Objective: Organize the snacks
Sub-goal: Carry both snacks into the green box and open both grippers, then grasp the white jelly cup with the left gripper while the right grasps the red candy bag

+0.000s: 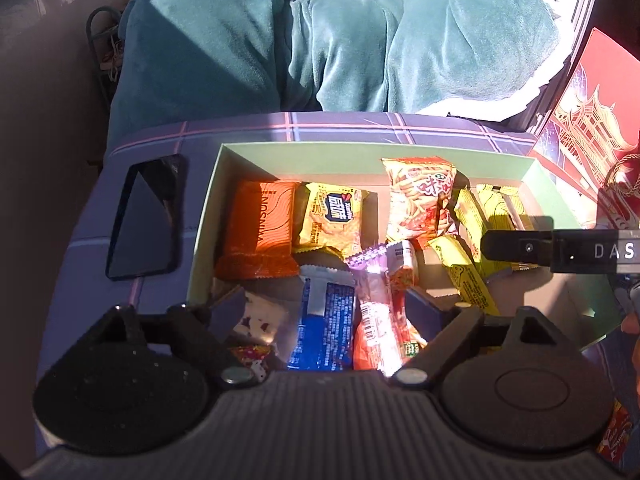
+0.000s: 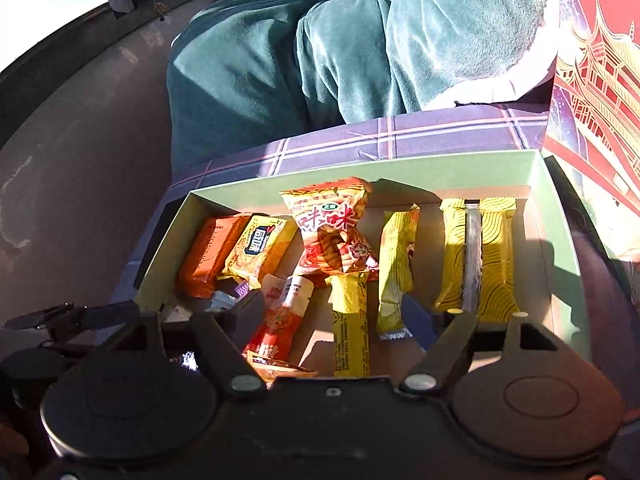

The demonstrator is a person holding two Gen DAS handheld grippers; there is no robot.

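You worked over a plaid-covered surface (image 1: 340, 130), with a teal fleece blanket (image 1: 320, 36) heaped beyond it and a red gift bag (image 2: 600, 80) printed with a gold pagoda at the right. The pale green box (image 1: 304, 151) sat open on the plaid, and every snack lay inside it. A dark phone (image 1: 144, 216) rested just beside the box's left wall.

Against the left wall lay the orange packet (image 1: 258, 228) lettered "WINSUN", touching a yellow cracker packet (image 1: 330, 218) with a blue label in Chinese characters. At the back stood a red-and-orange noodle snack bag (image 2: 332, 232) with large red Chinese characters. To the right lay a wide yellow packet (image 2: 478, 256) and two narrow yellow bars (image 2: 396, 264). Nearer you sat a blue wrapper (image 1: 324, 324) with small print too fine to read, beside a purple-tipped stick (image 1: 374, 308).

Your left gripper (image 1: 324, 312) hung wide open over the blue wrapper, gripping nothing. Your right gripper (image 2: 334, 312) was equally spread, empty, above a red-and-white sachet (image 2: 280, 312); its arm showed the letters "DAS".
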